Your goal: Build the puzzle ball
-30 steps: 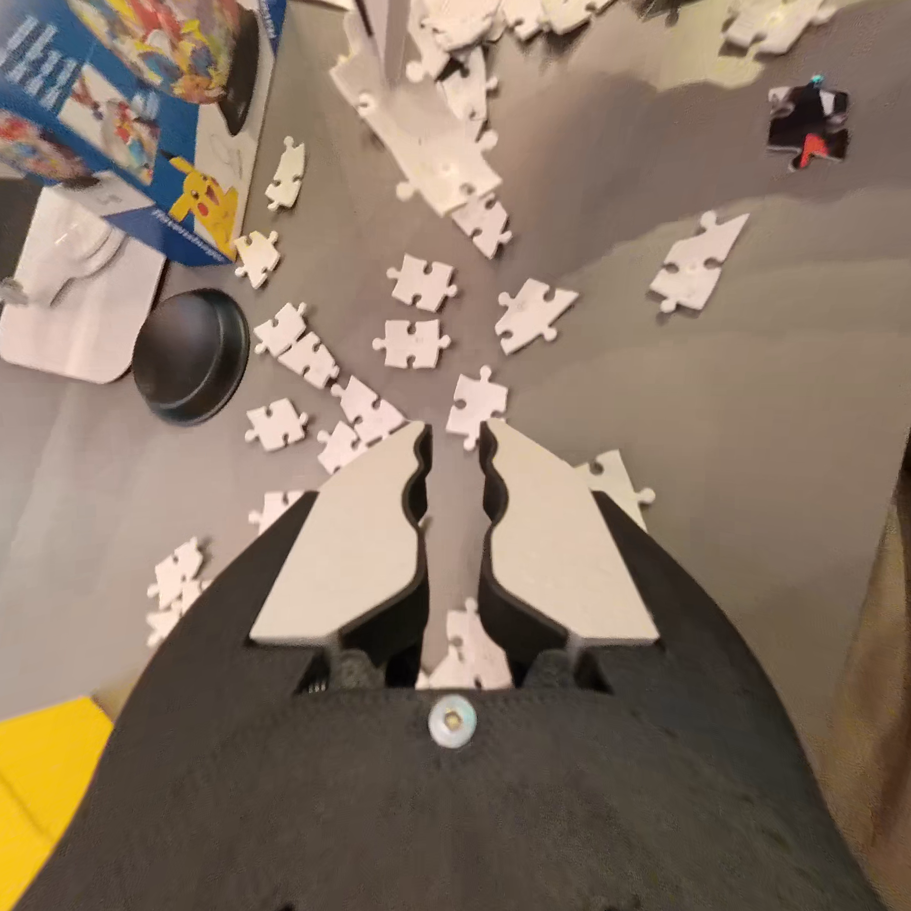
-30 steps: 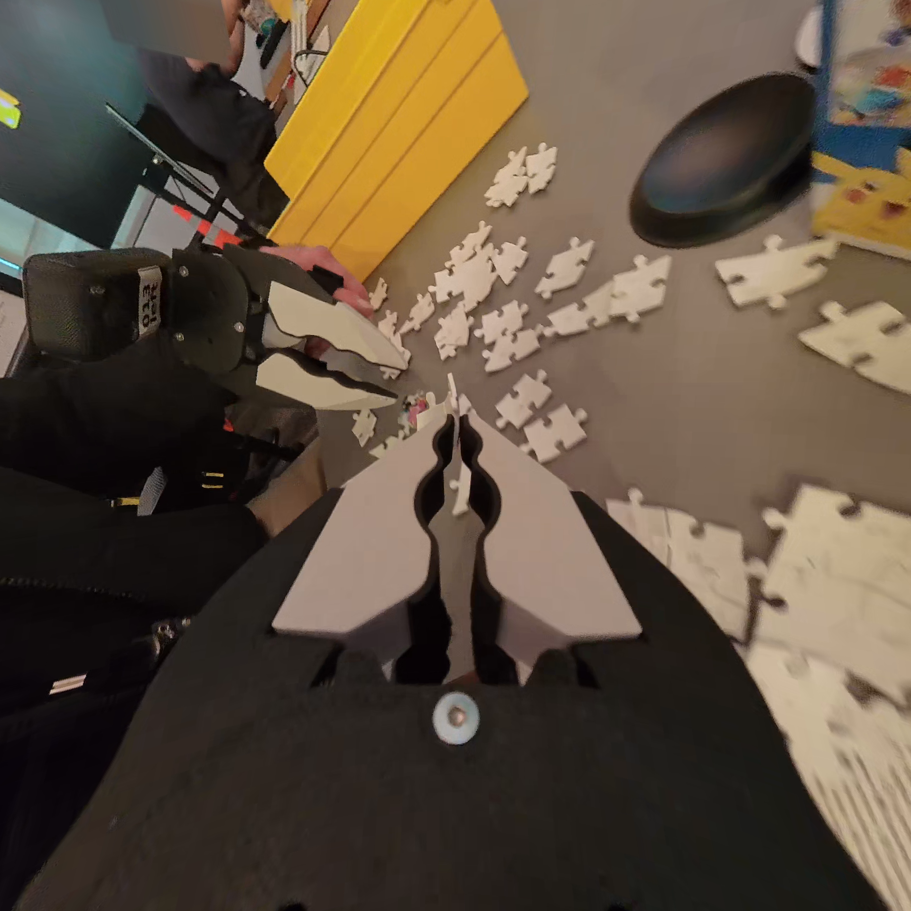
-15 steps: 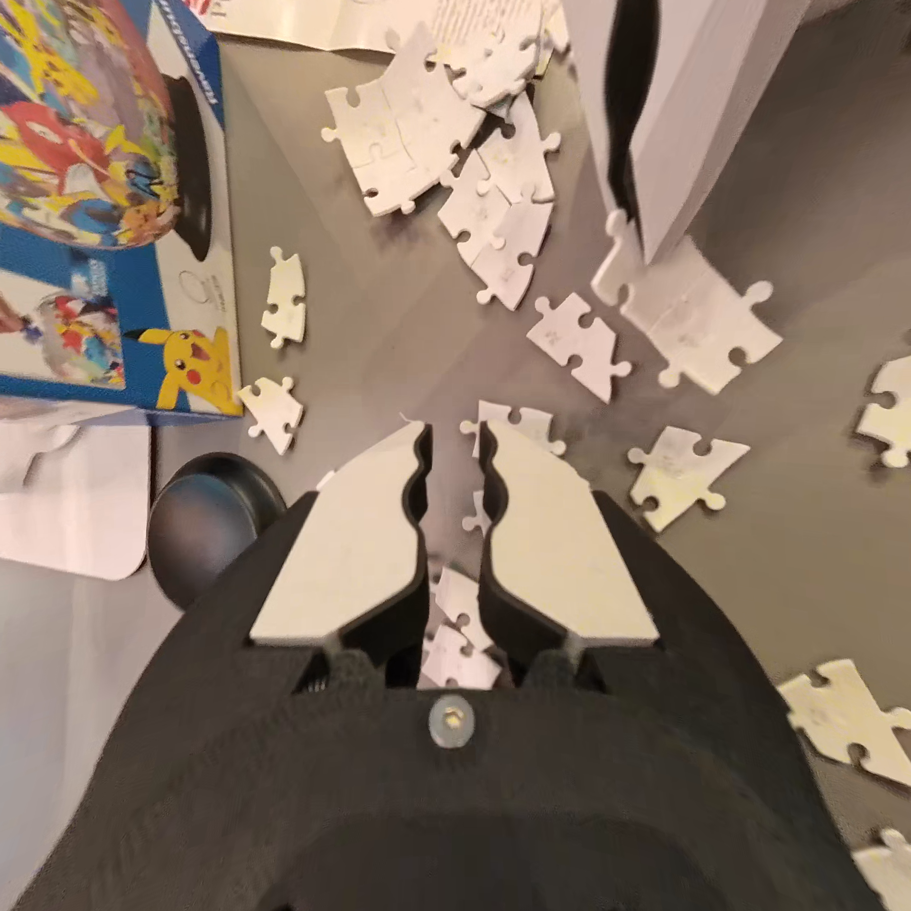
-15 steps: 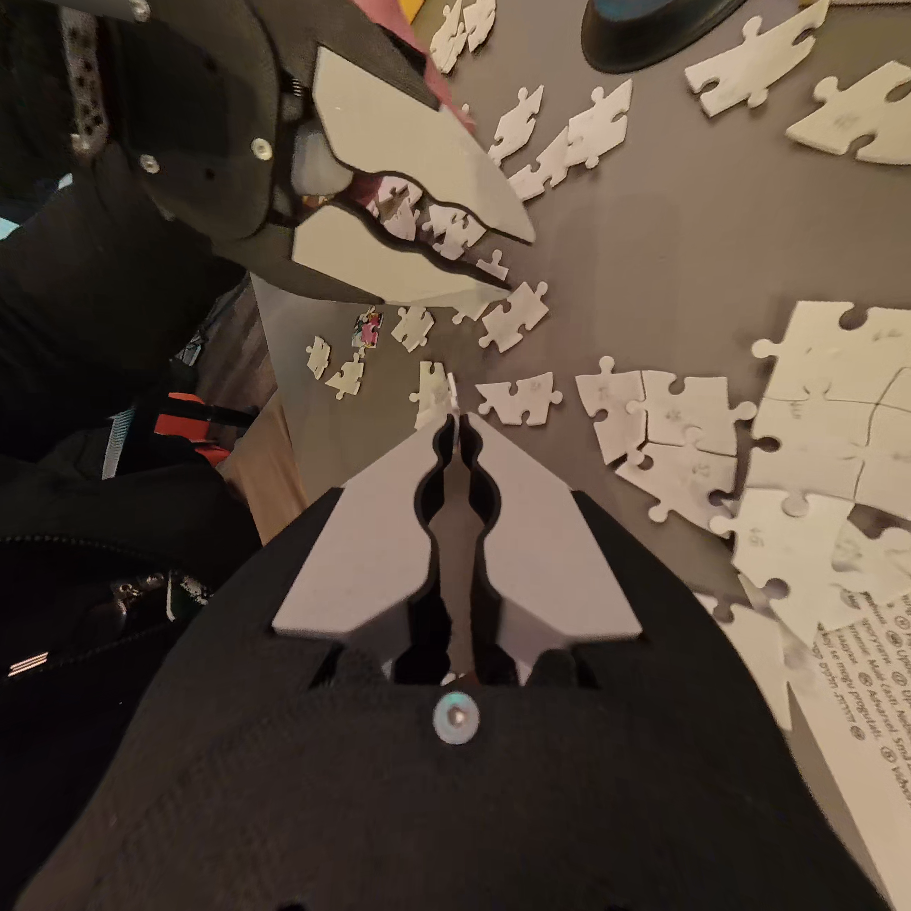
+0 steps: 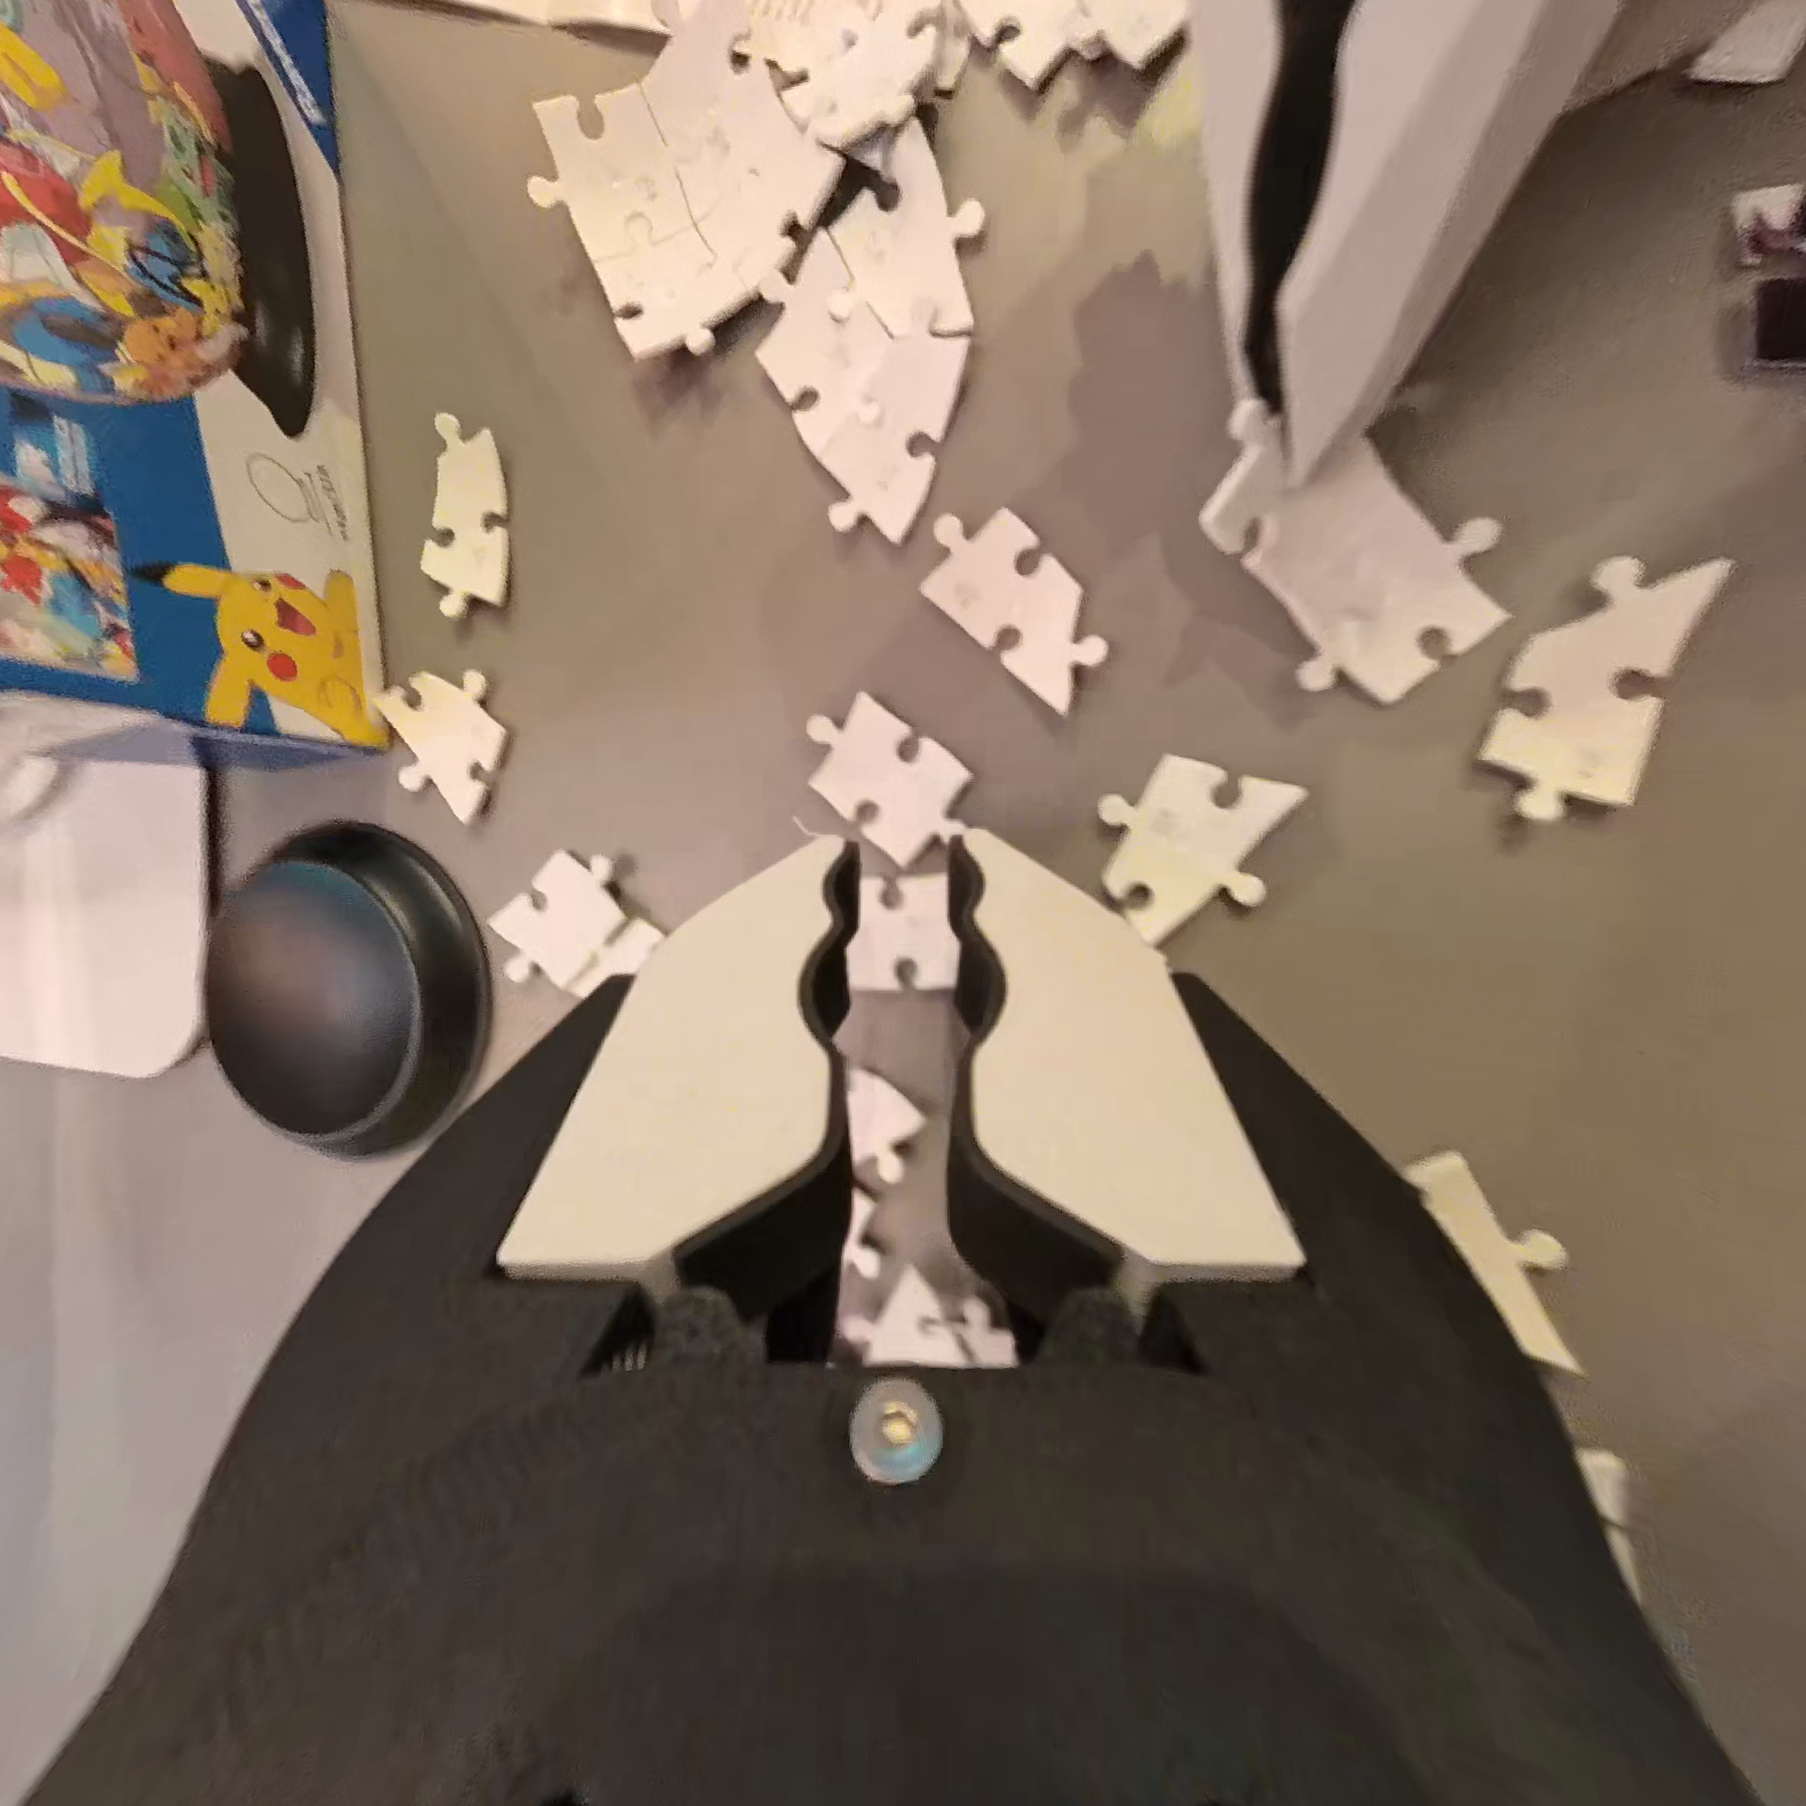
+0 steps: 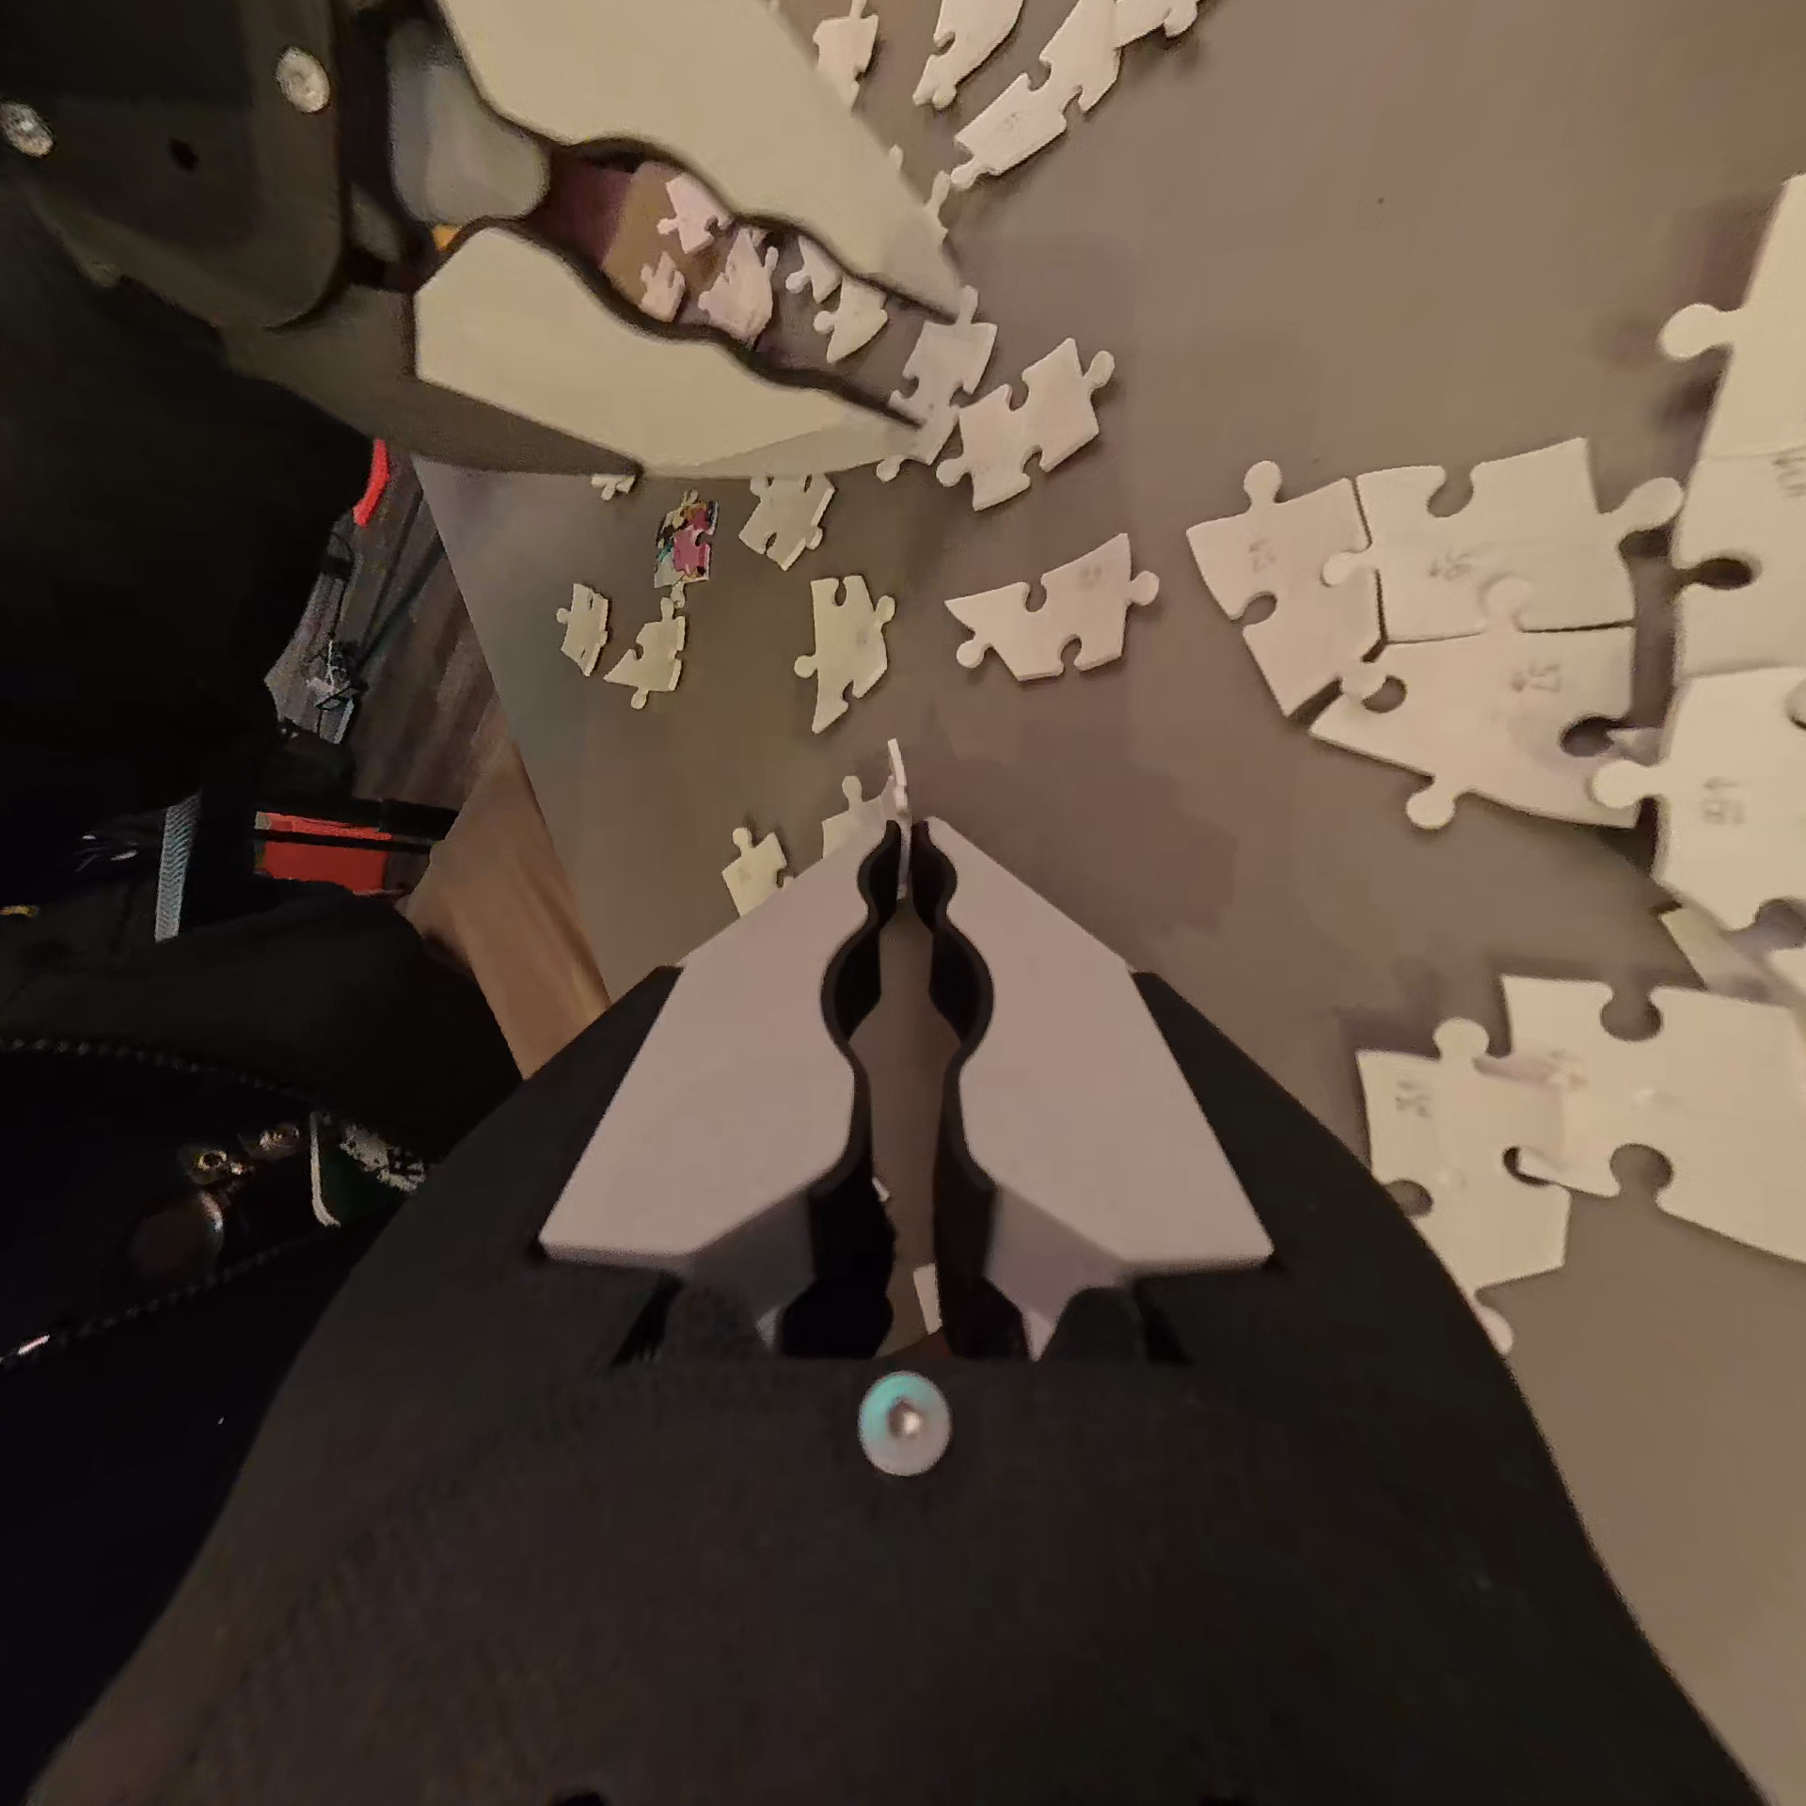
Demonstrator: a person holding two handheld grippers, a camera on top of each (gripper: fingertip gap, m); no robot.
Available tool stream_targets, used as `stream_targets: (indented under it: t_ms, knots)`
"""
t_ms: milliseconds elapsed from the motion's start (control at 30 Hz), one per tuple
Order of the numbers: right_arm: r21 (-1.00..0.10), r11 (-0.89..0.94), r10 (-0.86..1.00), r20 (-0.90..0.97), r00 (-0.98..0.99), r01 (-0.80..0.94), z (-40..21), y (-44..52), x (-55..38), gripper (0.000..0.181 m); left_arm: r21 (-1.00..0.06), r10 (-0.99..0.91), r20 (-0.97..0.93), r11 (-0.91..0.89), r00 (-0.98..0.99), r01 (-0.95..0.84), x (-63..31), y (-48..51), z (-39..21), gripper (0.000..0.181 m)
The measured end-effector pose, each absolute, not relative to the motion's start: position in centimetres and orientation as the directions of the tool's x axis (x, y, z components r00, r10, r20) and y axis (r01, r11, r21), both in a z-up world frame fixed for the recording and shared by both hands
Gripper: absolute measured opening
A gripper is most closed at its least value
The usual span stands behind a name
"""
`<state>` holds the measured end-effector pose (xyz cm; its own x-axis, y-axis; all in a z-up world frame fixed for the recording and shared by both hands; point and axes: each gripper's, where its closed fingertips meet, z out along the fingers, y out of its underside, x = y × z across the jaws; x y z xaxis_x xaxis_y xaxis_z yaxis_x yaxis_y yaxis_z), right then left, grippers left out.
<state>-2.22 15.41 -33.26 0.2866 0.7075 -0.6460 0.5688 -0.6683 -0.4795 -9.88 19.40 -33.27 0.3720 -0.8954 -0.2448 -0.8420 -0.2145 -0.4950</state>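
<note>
Many pieces (image 5: pixel 1011 606): white backs up, knobbed, scattered on grey table (image 5: pixel 684 625); some joined w/ others.
Your R gripper (image 6: pixel 907 831): fingers pinched on one piece (image 6: pixel 894 782), held edge-on.
Your L gripper (image 5: pixel 901 852): fingers apart, empty, over loose pieces.
Box (image 5: pixel 147 391): colourful, left, beside black stand (image 5: pixel 342 987).
</note>
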Motion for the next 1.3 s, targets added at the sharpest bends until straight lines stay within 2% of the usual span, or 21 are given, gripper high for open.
stream_targets:
  t_ms: [167,333,433,500,600,900,1200,1300]
  knots:
    - [-0.484,-0.655,0.718,-0.638,0.279,0.58,-33.4,15.2,-3.1,0.001,-0.446,-0.894,-0.226,-0.258,0.387,-0.857,-11.6,16.8,-34.8,0.02]
    - [-0.484,-0.653,0.721,-0.633,0.282,0.583,-33.6,15.0,-3.2,0.001,-0.473,-0.833,-0.252,-0.339,0.493,-0.814,-13.8,17.3,-34.9,0.02]
    - [-0.484,-0.655,0.719,-0.635,0.282,0.58,-33.7,15.1,-3.2,0.001,-0.453,-0.81,-0.27,-0.37,0.521,-0.811,-15.2,17.9,-34.9,0.02]
    - [-0.484,-0.657,0.717,-0.638,0.282,0.578,-33.7,15.1,-3.2,0.001,-0.452,-0.813,-0.278,-0.36,0.512,-0.816,-15.3,18.1,-34.7,0.02]
    - [-0.481,-0.662,0.712,-0.644,0.28,0.575,-33.7,15.1,-3.2,0.002,-0.508,-0.823,-0.256,-0.332,0.507,-0.795,-14.4,18.8,-33.8,0.019]
    - [-0.482,-0.672,0.705,-0.649,0.286,0.563,-33.7,15.5,-2.9,0.002,-0.469,-0.896,-0.267,-0.201,0.354,-0.86,-10.3,21.1,-34.3,0.02]
    - [-0.484,-0.684,0.699,-0.65,0.299,0.546,-33.6,16.0,-2.4,0.001,-0.484,-0.895,-0.258,-0.207,0.365,-0.85,-8.6,21.8,-34.5,0.021]
    - [-0.488,-0.683,0.701,-0.646,0.301,0.544,-33.4,16.0,-2.2,0.001,-0.544,-0.894,-0.249,-0.189,0.372,-0.818,-7.4,22.2,-33.1,0.018]
